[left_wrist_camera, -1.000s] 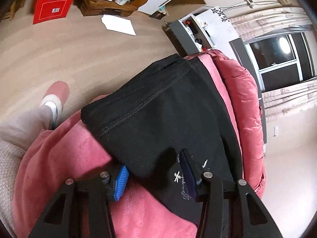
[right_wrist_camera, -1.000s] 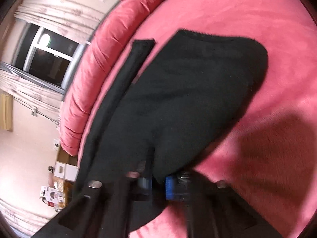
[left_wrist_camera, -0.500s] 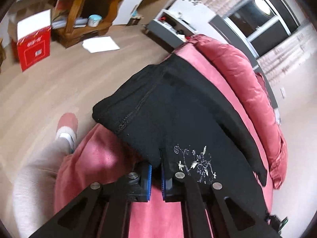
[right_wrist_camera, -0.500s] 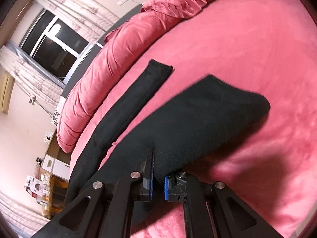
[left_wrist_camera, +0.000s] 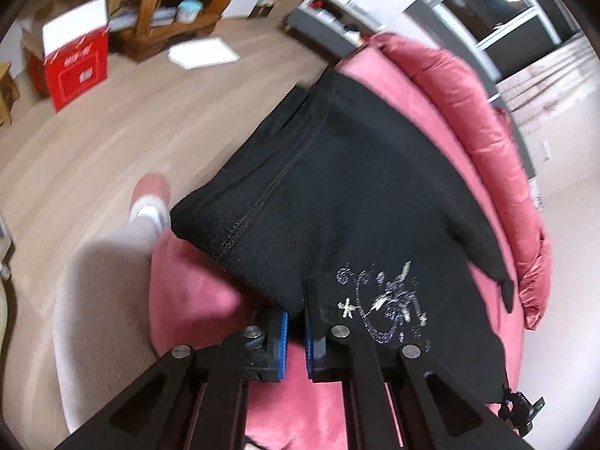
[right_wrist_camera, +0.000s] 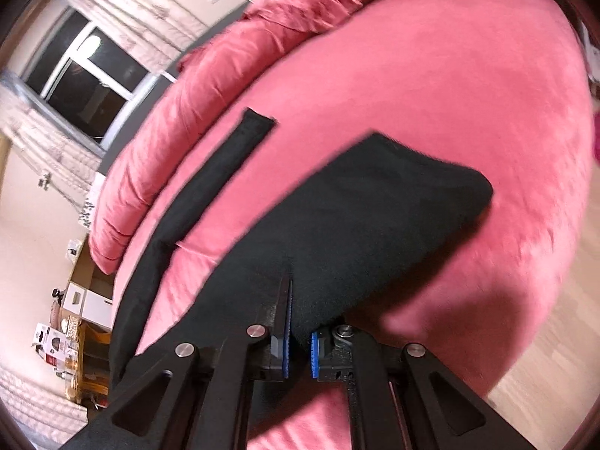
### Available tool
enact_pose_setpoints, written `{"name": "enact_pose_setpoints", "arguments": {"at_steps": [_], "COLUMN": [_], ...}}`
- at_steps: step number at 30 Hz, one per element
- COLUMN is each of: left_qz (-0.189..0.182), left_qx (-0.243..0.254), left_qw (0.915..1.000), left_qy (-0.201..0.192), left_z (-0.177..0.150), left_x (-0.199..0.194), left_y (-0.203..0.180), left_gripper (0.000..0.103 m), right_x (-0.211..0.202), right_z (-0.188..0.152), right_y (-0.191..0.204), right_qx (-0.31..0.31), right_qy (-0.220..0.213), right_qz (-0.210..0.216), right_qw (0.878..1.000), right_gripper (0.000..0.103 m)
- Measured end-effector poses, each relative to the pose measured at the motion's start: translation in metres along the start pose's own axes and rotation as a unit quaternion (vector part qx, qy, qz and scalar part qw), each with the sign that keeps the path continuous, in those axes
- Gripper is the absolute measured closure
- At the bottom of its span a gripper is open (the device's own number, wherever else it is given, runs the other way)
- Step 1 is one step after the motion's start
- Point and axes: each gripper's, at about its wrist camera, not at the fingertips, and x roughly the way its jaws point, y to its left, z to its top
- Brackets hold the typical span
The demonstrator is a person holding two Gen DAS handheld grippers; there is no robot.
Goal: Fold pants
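The left gripper (left_wrist_camera: pixel 294 332) now has its blue pads pressed onto the edge of the black pants (left_wrist_camera: pixel 337 202), where a second ago those jaws stood wide apart around the fabric. The pinch sits just beside the pale embroidered motif (left_wrist_camera: pixel 382 303), and the cloth there has lifted off the pink bed cover (left_wrist_camera: pixel 195 300), a stitched corner of the garment jutting out toward the floor. The view from that hand has swung: the window (left_wrist_camera: pixel 498 11) now sits higher and the red box (left_wrist_camera: pixel 77 69) has come further into sight on the wooden floor.

The right gripper (right_wrist_camera: pixel 300 337) is clamped on the pants (right_wrist_camera: pixel 375 217) too, as it was before, its pads squeezing a thick fold. From there the fabric rises in a broad dark flap off the bed cover (right_wrist_camera: pixel 431 86), more of the bed showing beneath it than a second ago, while one narrow leg (right_wrist_camera: pixel 210 180) still lies flat toward the ridge of pink bedding (right_wrist_camera: pixel 180 112).

Both grippers tilt downward at the bed. Beside the left one, a person's pale trouser leg (left_wrist_camera: pixel 108 281) and a pink slipper (left_wrist_camera: pixel 152 189) stand on the floor by the bed's edge.
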Motion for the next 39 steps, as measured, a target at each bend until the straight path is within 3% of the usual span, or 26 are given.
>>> {"name": "enact_pose_setpoints", "arguments": {"at_steps": [8,14,17,20,24,26,28,32,35,37,39], "left_qz": [-0.002,-0.045,-0.05,-0.022,0.009,0.005,-0.012,-0.036,-0.04,-0.042,-0.039], "left_qx": [-0.018,-0.113,-0.148,-0.149,-0.126,-0.118,-0.112,-0.085,-0.06,-0.038,-0.024], "left_qw": [0.9998,0.9926,0.9869,0.984,0.9833,0.9846,0.9849,0.9885,0.9922,0.9946,0.9961], "left_qy": [0.003,-0.006,-0.039,-0.095,-0.13,-0.129,-0.131,-0.12,-0.102,-0.088,-0.076], "left_z": [0.001,0.01,0.017,0.027,0.046,0.058,0.071,0.098,0.117,0.134,0.154], "left_x": [0.007,-0.001,-0.018,-0.039,-0.048,-0.046,-0.039,-0.02,-0.004,0.013,0.029], "left_y": [0.004,0.034,0.048,0.052,0.046,0.043,0.03,-0.003,-0.027,-0.042,-0.056], "left_gripper": [0.088,0.084,0.08,0.077,0.071,0.065,0.053,0.05,0.05,0.043,0.042], "right_x": [0.022,0.014,0.002,-0.014,-0.026,-0.019,-0.004,0.044,0.081,0.098,0.112], "right_z": [-0.008,0.001,0.01,0.016,0.016,0.009,-0.001,-0.039,-0.079,-0.105,-0.126], "right_y": [-0.02,-0.022,-0.028,-0.021,0.023,0.058,0.089,0.148,0.193,0.219,0.239], "right_qx": [0.039,0.021,0.029,0.011,-0.062,-0.117,-0.16,-0.231,-0.291,-0.327,-0.36], "right_qy": [0.022,-0.002,-0.028,-0.065,-0.118,-0.124,-0.106,-0.024,0.032,0.054,0.072], "right_qz": [-0.03,-0.073,-0.128,-0.207,-0.232,-0.215,-0.182,-0.094,-0.046,-0.025,-0.001], "right_qw": [0.999,0.997,0.991,0.976,0.964,0.962,0.964,0.968,0.955,0.943,0.93], "right_gripper": [0.09,0.087,0.08,0.074,0.073,0.072,0.068,0.068,0.068,0.068,0.068]}}
